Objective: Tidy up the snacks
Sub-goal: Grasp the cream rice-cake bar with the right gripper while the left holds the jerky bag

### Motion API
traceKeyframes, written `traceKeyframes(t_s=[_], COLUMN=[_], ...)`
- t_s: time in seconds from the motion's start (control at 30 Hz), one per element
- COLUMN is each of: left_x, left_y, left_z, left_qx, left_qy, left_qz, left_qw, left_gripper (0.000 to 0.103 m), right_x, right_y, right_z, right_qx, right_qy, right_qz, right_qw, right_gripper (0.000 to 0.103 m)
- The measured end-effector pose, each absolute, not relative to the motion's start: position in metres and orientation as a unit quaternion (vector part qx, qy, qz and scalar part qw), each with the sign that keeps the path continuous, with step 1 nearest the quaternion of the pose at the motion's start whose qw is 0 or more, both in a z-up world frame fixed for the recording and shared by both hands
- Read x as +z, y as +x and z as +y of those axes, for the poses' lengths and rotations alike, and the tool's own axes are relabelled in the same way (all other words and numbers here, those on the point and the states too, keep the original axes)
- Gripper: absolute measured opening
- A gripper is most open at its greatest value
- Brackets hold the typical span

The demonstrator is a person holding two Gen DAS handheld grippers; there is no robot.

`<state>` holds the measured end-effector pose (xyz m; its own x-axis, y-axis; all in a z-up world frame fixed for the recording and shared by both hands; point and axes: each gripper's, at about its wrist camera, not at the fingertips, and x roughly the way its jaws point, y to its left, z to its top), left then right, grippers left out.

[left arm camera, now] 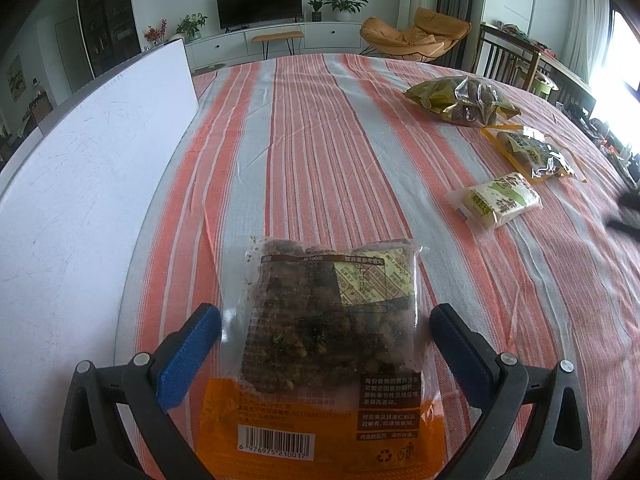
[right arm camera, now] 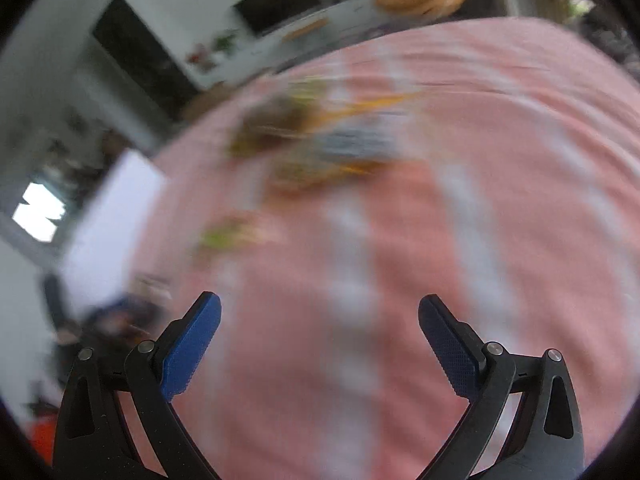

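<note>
Orange snack packet between spread left fingers; right view blurred

Cloth under my claws: woven tablecloth, orange-red and grey bands with thin white lines. Near packet: clear plastic snack bag, dark brown contents, orange lower panel, yellow label. Far right: olive-green foil bag, yellow-edged pouch, white-and-green wrapped bar. Left: plain white board. My left gripper: black arms, blue pads. Right gripper: same colours.
</note>
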<state>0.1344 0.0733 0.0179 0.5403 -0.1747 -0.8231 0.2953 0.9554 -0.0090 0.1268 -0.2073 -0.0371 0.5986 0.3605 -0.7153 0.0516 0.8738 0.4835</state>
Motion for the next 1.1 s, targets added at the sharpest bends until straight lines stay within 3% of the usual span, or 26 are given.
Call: traceKeyframes(t_s=[0.13, 0.3, 0.47, 0.77, 0.83, 0.9, 1.1], left_x=[0.015, 0.015, 0.005, 0.005, 0.004, 0.004, -0.006], left_y=[0.136, 0.136, 0.141, 0.141, 0.141, 0.141, 0.147], left_z=[0.073, 0.073, 0.075, 0.075, 0.075, 0.075, 0.069], left_qx=[-0.134, -0.134, -0.133, -0.134, -0.134, -0.134, -0.134], left_qy=[0.066, 0.065, 0.065, 0.064, 0.064, 0.064, 0.065], left_qz=[0.46, 0.46, 0.46, 0.46, 0.46, 0.46, 0.46], left_qw=[0.875, 0.875, 0.875, 0.875, 0.875, 0.875, 0.875], left_gripper=[0.103, 0.103, 0.103, 0.103, 0.103, 0.103, 0.103], right_x=[-0.021, -0.054, -0.055, -0.057, -0.058, -0.054, -0.045], right_y=[0.195, 0.266, 0.252, 0.226, 0.211, 0.185, 0.118], right_z=[-0.153, -0.118, -0.119, -0.067, -0.056, -0.053, -0.097], right_qx=[0.166, 0.233, 0.295, 0.24, 0.22, 0.202, 0.135], right_qy=[0.174, 0.164, 0.136, -0.057, -0.093, -0.109, -0.034], right_qz=[0.429, 0.532, 0.616, 0.58, 0.56, 0.534, 0.517], right_qw=[0.871, 0.797, 0.718, 0.776, 0.793, 0.814, 0.845], right_gripper=[0.101, 0.099, 0.099, 0.098, 0.081, 0.035, 0.035])
